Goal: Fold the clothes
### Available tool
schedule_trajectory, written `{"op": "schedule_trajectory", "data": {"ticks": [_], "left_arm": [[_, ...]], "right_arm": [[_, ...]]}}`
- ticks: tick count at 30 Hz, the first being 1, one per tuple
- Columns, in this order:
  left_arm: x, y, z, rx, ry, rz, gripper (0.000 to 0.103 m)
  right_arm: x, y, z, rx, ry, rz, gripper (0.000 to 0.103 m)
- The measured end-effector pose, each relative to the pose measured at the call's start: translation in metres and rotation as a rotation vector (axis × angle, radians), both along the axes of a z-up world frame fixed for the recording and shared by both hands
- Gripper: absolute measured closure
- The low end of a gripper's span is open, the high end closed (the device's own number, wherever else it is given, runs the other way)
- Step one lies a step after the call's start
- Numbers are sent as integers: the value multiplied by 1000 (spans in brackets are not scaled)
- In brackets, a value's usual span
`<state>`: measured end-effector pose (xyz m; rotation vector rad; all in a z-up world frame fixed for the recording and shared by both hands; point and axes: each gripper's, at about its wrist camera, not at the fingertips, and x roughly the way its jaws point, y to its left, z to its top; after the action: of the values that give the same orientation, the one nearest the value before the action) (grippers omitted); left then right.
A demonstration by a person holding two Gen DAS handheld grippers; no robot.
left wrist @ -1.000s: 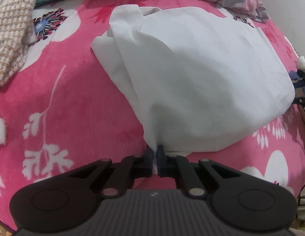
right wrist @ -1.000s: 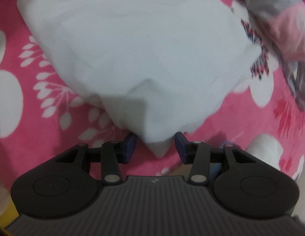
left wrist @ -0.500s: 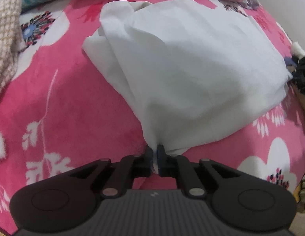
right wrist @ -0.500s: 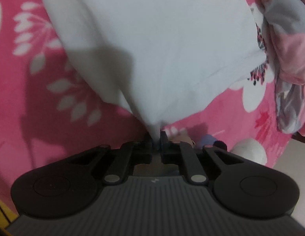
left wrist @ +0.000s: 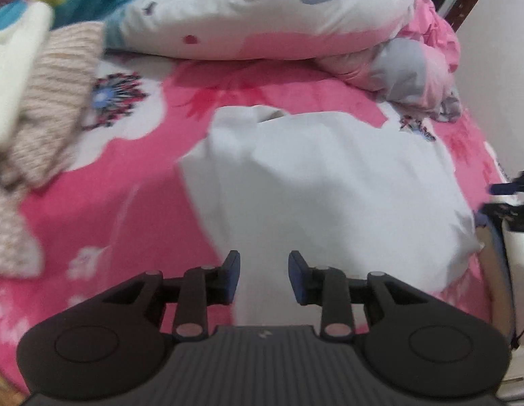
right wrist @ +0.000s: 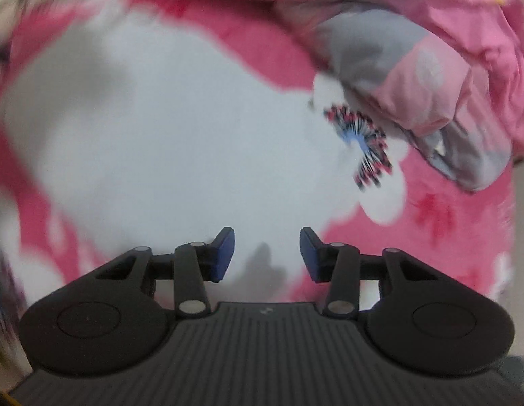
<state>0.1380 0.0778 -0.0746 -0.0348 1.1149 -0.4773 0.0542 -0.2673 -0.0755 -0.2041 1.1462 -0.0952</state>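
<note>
White garment [left wrist: 329, 186] on pink blanket [left wrist: 126, 203], blurred; left gripper [left wrist: 264, 279], right gripper [right wrist: 266, 253] fingers released.

White garment [left wrist: 329, 196]: smooth matt cloth. Pink blanket [left wrist: 103, 216]: soft, fleecy. Left claw [left wrist: 264, 277]: matt black plastic, blue pads [left wrist: 232, 277].

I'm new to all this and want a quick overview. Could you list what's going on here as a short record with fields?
surface: bed with a pink floral blanket
garment: white cloth, lying loosely folded on the blanket
left gripper: open, fingers apart above the cloth's near edge, holding nothing
right gripper: open, above the cloth, holding nothing
behind the cloth: patterned pillow and a bunched pink and grey quilt
left side: beige knitted garment
image quality: right wrist view is motion-blurred
</note>
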Motion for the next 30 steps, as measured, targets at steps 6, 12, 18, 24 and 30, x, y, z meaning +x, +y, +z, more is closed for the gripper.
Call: {"op": "schedule_trajectory", "data": {"ticks": [6, 12, 18, 24, 30], "left_arm": [[23, -20, -58, 82, 40, 42, 77], [22, -5, -52, 19, 51, 89, 64], [21, 3, -54, 1, 65, 142, 62], [9, 12, -41, -23, 44, 205, 56], [-10, 19, -22, -56, 13, 277, 48]], "right_arm": [[40, -63, -57, 266, -106, -327, 77], [39, -97, -66, 395, -173, -519, 75], [77, -93, -78, 501, -211, -493, 75], [87, -85, -64, 534, -252, -563, 73], [64, -33, -6, 453, -299, -406, 41]]}}
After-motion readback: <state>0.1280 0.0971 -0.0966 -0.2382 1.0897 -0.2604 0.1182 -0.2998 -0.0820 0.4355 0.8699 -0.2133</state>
